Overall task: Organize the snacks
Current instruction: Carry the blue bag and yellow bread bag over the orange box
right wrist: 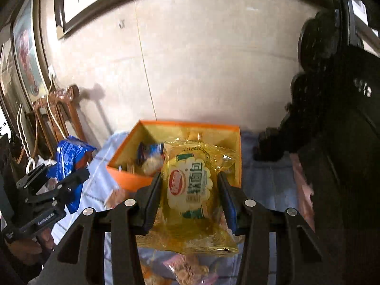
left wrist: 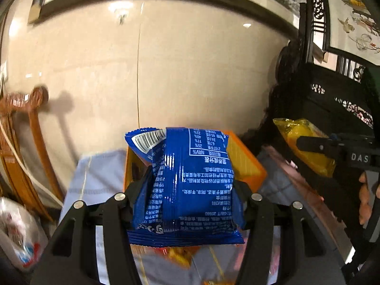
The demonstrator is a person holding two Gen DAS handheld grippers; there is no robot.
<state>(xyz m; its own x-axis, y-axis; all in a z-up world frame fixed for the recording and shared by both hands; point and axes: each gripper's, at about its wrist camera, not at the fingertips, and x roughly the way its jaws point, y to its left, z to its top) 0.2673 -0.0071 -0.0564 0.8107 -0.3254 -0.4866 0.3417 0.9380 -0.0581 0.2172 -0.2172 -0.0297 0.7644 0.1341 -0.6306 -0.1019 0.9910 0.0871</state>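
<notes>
My left gripper [left wrist: 187,190] is shut on a blue snack packet [left wrist: 190,180], held above the table with its printed back facing the camera. My right gripper [right wrist: 190,178] is shut on a yellow bread packet [right wrist: 190,190], lifted in front of an orange box [right wrist: 228,133] that holds several snacks. From the right wrist view the left gripper [right wrist: 64,173] and its blue packet [right wrist: 66,156] hang at the left of the box. The left wrist view shows the right gripper [left wrist: 308,142] with the yellow packet [left wrist: 306,144] at the far right, and the orange box [left wrist: 247,163] partly hidden behind the blue packet.
A light blue cloth [right wrist: 266,180] covers the table, with loose snack packets [right wrist: 185,268] lying below the grippers. A beige wall [right wrist: 213,59] stands behind. A wooden chair [right wrist: 59,116] is at the left, dark carved furniture [right wrist: 344,118] at the right, a white plastic bag [left wrist: 19,235] low on the left.
</notes>
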